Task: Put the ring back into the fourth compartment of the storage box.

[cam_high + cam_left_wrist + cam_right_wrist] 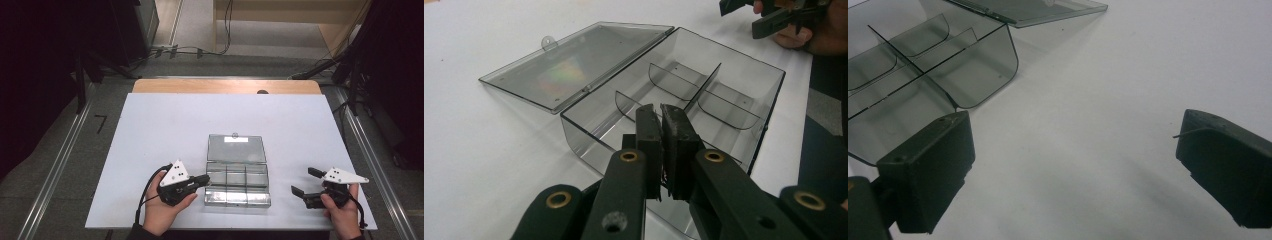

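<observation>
Left claw (661, 112) pinched together at the box (744, 75) edge; right claw (1073, 165) wide, empty

the left gripper (662, 112) has its two black jaws pressed together, tips meeting with only a thin seam between them, nothing seen held there. just beyond and beneath the tips sits a clear smoky plastic box (754, 125), its near wall directly under the jaws. thin dividers (706, 82) part the inside into compartments, one long wall running away from the tips and curved cross walls on either side of it. the lid (574, 62) lies flung open flat on the white table (479, 145), up and to the left of the jaws. far beyond, up and to the right, the right gripper (749, 15) is held in a hand (809, 35), its jaws parted.
</observation>
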`<act>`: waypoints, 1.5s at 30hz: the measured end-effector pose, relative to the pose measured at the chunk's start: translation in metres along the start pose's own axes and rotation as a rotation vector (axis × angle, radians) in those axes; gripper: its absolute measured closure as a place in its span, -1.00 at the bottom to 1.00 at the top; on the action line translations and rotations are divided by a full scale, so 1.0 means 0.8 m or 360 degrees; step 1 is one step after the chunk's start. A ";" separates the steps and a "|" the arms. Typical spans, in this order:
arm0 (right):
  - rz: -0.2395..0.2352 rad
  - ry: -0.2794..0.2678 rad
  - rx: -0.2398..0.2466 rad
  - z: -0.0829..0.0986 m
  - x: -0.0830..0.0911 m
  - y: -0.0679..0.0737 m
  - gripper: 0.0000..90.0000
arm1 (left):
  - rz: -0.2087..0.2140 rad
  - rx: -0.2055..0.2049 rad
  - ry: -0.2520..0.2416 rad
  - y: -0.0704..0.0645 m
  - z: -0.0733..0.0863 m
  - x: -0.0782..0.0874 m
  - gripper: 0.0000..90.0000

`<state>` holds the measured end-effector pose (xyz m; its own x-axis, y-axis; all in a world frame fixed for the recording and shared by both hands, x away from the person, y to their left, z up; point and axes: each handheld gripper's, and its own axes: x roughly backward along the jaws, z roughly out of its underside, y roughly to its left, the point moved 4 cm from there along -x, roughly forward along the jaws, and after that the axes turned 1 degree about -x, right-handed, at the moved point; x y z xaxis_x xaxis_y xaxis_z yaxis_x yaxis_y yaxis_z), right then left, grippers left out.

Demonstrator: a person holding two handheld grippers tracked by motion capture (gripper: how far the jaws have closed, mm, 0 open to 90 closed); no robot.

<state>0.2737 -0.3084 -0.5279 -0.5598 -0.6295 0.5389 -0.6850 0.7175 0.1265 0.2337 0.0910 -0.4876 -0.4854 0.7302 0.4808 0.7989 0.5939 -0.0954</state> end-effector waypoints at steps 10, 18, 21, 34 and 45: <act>-0.0004 0.0002 0.0004 0.000 0.000 0.000 -0.98 | 0.0029 -0.0014 0.0007 -0.005 0.001 -0.007 0.92; -0.0004 0.0009 0.0004 0.000 -0.001 0.001 -0.98 | 0.0063 -0.0022 0.0029 -0.009 0.003 -0.013 0.91; -0.0003 0.0010 0.0003 0.000 -0.001 0.001 -0.98 | 0.0074 -0.0015 0.0037 -0.011 0.005 -0.016 0.89; -0.0004 0.0015 0.0005 0.000 -0.001 0.001 -0.98 | 0.0034 0.0067 -0.0009 -0.003 0.005 -0.015 0.17; -0.0004 0.0016 0.0007 0.000 -0.001 0.001 -0.98 | 0.0014 0.0106 -0.0044 0.004 0.003 -0.013 -0.37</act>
<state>0.2737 -0.3073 -0.5284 -0.5536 -0.6281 0.5468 -0.6884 0.7147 0.1240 0.2406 0.0864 -0.4946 -0.4891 0.7438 0.4555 0.7780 0.6081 -0.1577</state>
